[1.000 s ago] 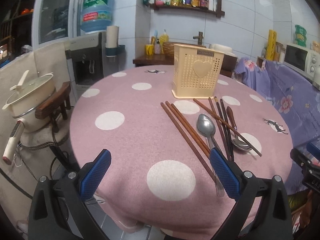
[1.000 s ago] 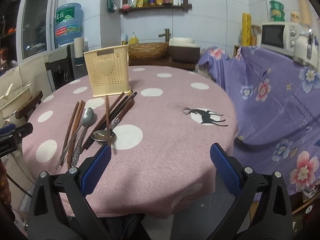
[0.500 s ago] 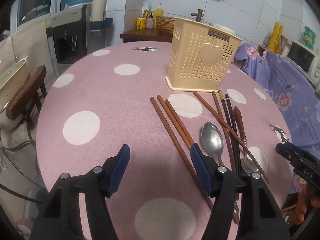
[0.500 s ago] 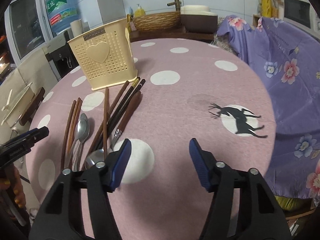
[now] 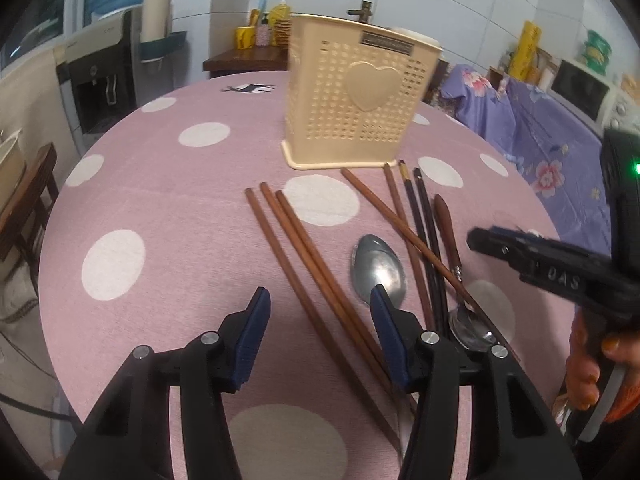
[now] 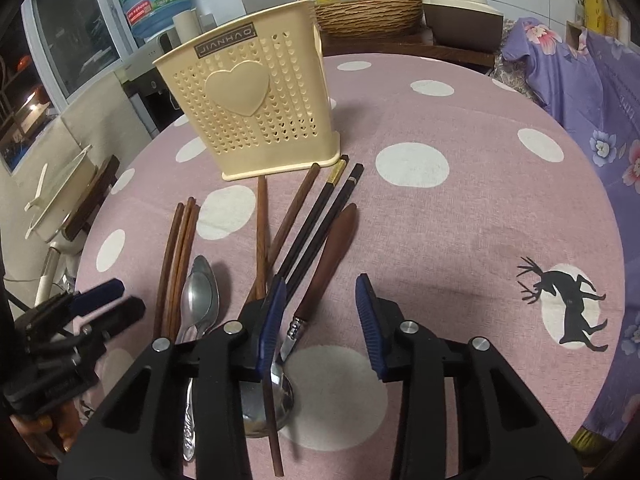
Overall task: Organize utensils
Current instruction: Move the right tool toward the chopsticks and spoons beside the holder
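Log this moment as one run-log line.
left claw open over brown chopsticks | right claw open near wooden-handled spoon | utensil holder upright | nothing gripped

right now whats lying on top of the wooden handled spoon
One brown chopstick crosses over the bowl of the wooden-handled spoon. Where they cross in the right wrist view, the right gripper finger covers it.

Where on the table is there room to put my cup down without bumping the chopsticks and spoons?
The cloth is bare right of the wooden-handled spoon, out to the deer print. It is also bare left of the three brown chopsticks, toward the table's edge. It is crowded in front of the holder, where chopsticks and both spoons lie, some crossing.
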Motion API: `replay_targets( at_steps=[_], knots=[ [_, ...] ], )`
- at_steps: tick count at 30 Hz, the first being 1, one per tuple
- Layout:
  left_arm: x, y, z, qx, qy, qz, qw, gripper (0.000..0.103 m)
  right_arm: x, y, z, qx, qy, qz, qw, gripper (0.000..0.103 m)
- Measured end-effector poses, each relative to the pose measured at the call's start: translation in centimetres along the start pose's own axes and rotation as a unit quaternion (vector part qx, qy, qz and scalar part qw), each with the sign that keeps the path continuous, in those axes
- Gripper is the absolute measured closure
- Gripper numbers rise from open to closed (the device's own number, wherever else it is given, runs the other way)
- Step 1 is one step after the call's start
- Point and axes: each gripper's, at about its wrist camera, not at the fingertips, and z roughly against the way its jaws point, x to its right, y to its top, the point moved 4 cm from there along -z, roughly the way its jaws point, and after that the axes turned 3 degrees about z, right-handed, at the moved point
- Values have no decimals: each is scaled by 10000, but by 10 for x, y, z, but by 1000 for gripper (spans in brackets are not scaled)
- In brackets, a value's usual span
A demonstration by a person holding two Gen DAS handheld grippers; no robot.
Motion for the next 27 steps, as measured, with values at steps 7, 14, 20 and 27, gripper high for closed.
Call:
replay_targets(
  at_steps=[7,14,20,27],
  knots=[
    [-14,8,-16,-78,386,16,9992,53,-8,9,-8,-23,-48,198,9998,66],
    [-32,28,-41,-324,570,181,9977,61,-11,22,-14,25,-84,206,9997,66],
    [-36,36,-53,-457,716,260,9960,67,-13,21,-15,17,-90,267,9996,66],
    [-40,41,-58,-552,875,179,9945,67,-12,26,-19,-13,-174,318,9993,66]
  ],
)
